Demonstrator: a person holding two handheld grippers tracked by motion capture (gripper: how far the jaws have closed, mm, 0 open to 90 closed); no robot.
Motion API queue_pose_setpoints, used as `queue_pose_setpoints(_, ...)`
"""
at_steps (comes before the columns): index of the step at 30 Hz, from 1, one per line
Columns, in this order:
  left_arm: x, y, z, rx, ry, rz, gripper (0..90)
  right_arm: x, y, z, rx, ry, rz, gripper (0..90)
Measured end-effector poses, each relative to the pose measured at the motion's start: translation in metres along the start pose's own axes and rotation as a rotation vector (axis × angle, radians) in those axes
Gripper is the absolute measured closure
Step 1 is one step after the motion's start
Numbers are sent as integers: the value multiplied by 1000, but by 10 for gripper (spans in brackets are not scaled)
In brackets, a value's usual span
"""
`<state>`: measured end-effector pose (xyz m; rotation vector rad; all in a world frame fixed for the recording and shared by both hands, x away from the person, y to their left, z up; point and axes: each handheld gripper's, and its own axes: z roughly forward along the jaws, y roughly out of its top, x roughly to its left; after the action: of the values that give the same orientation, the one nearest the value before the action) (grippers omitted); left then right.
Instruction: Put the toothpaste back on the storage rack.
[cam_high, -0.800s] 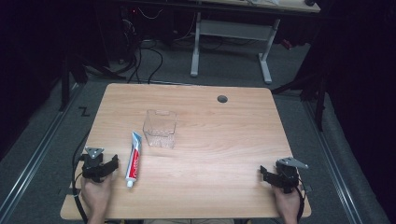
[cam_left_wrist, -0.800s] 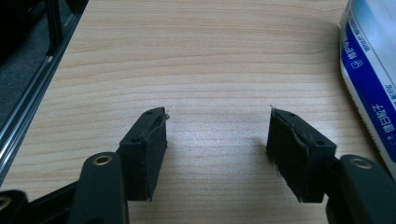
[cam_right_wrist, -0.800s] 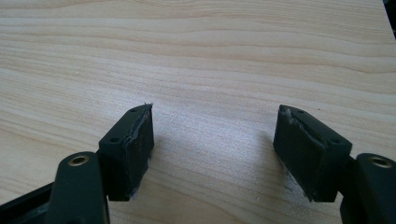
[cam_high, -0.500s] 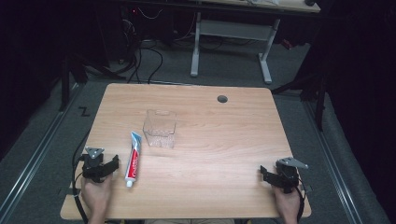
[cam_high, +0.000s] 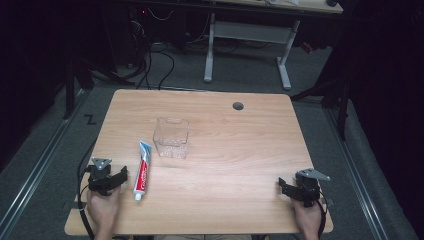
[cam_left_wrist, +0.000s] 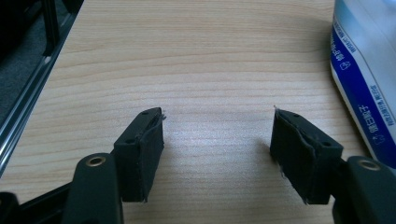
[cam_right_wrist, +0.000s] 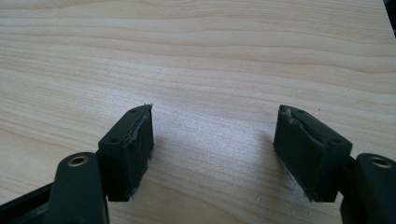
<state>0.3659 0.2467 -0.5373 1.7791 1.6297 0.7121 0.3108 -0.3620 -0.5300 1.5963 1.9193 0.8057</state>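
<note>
Nothing has moved since the earlier high-view pictures: both hands, the tube and the box lie just where they did.

The left tongs (cam_high: 121, 176) rest on the table (cam_high: 240, 150) near its front left corner, jaws wide apart with only bare wood between them. The right tongs (cam_high: 282, 185) rest near the front right corner, likewise spread wide and holding nothing.

The toothpaste tube (cam_high: 142, 170) lies flat on the table just beside the left tongs, on their right, and apart from them. Its long axis runs nearly front to back, leaning slightly: the white cap end points toward the person and the flat crimped end points away, toward the clear plastic box (cam_high: 171, 138). The box stands open-topped just beyond the tube's far end, close to it but not touching.

The high view gives the whole layout, with the cable hole (cam_high: 238, 106) near the table's far edge. The left gripper view brings in the toothpaste tube (cam_left_wrist: 366, 70) close up at its right edge, where blue and white print shows that the high view cannot resolve. The right gripper view shows plain wood grain beyond its jaws.
</note>
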Motion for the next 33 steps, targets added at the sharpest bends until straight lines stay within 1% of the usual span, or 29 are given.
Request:
queue_pose_setpoints(14, 0, 0, 0, 0, -2, -2, 349, 0, 0, 0, -2, 1, -4, 287)
queue_pose_setpoints(26, 1, 0, 0, -2, -11, -11, 345, 1, 0, 0, -1, 0, -2, 288)
queue_pose_setpoints(33, 0, 0, 0, -1, -3, -6, 342, 0, 0, 0, -1, 0, -2, 288)
